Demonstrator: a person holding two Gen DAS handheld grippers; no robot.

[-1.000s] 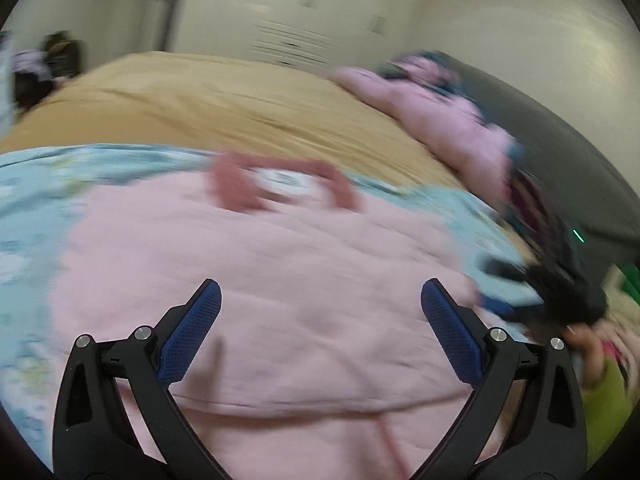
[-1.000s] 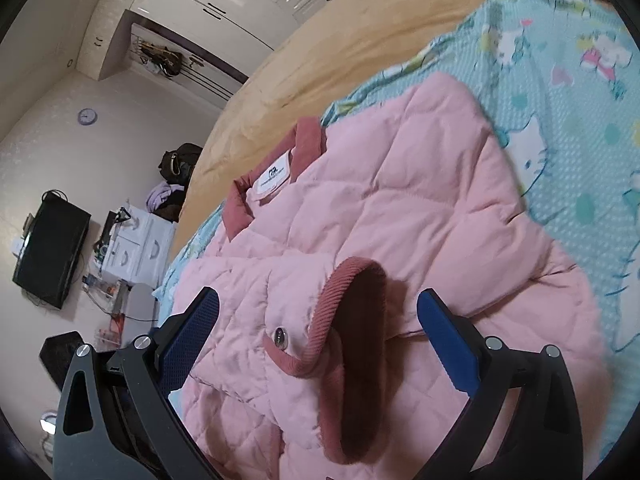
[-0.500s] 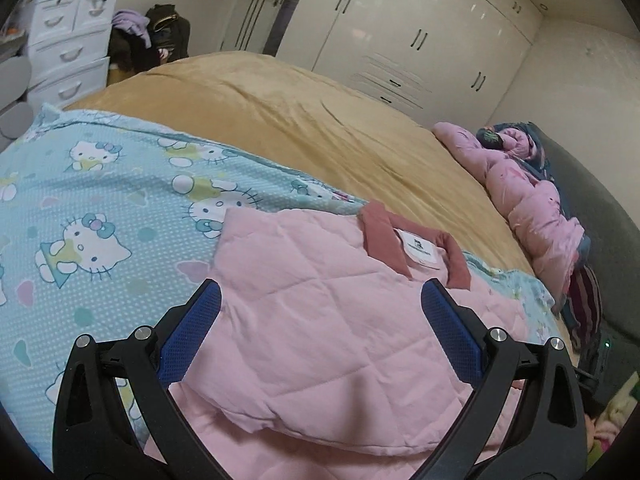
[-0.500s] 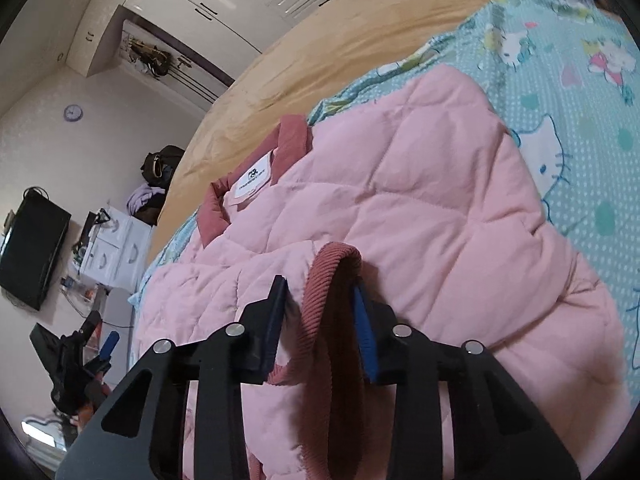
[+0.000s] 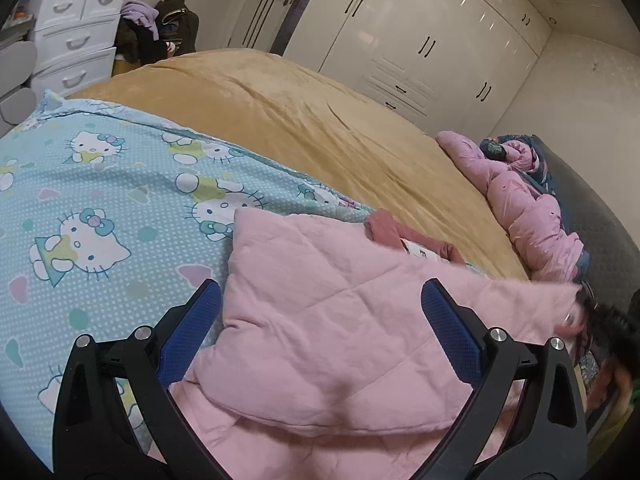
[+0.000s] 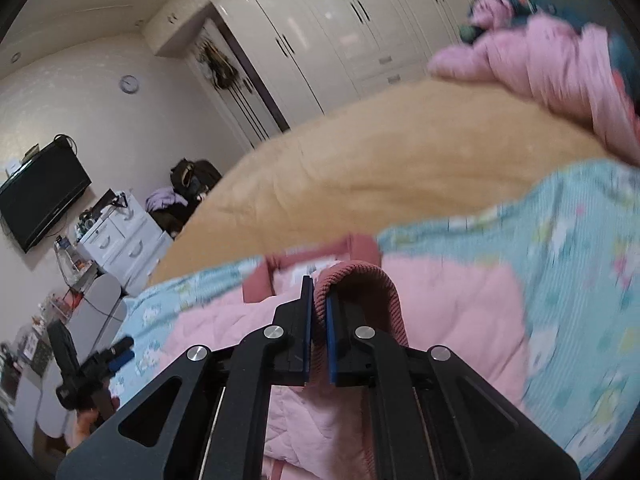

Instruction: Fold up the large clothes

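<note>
A pink quilted jacket (image 5: 328, 320) with a dusty-red collar (image 5: 404, 236) lies on the Hello Kitty sheet (image 5: 100, 208). My left gripper (image 5: 320, 336) is open and empty, its blue pads either side of the folded jacket edge. In the right wrist view, my right gripper (image 6: 318, 312) is shut on the jacket's ribbed red sleeve cuff (image 6: 360, 280) and holds it lifted above the jacket body (image 6: 440, 320). The collar and its label (image 6: 316, 268) show beyond the cuff. The left gripper also shows at the lower left of that view (image 6: 116, 356).
A tan blanket (image 5: 320, 120) covers the bed's far half. A pile of pink and dark clothes (image 5: 528, 200) lies at the right by a grey headboard. White drawers (image 5: 72, 48), a wardrobe (image 5: 420, 40) and a wall TV (image 6: 40, 196) stand around the bed.
My right gripper closed on the sleeve cuff and has lifted it up toward the collar. The left gripper swung left, then held still, open.
</note>
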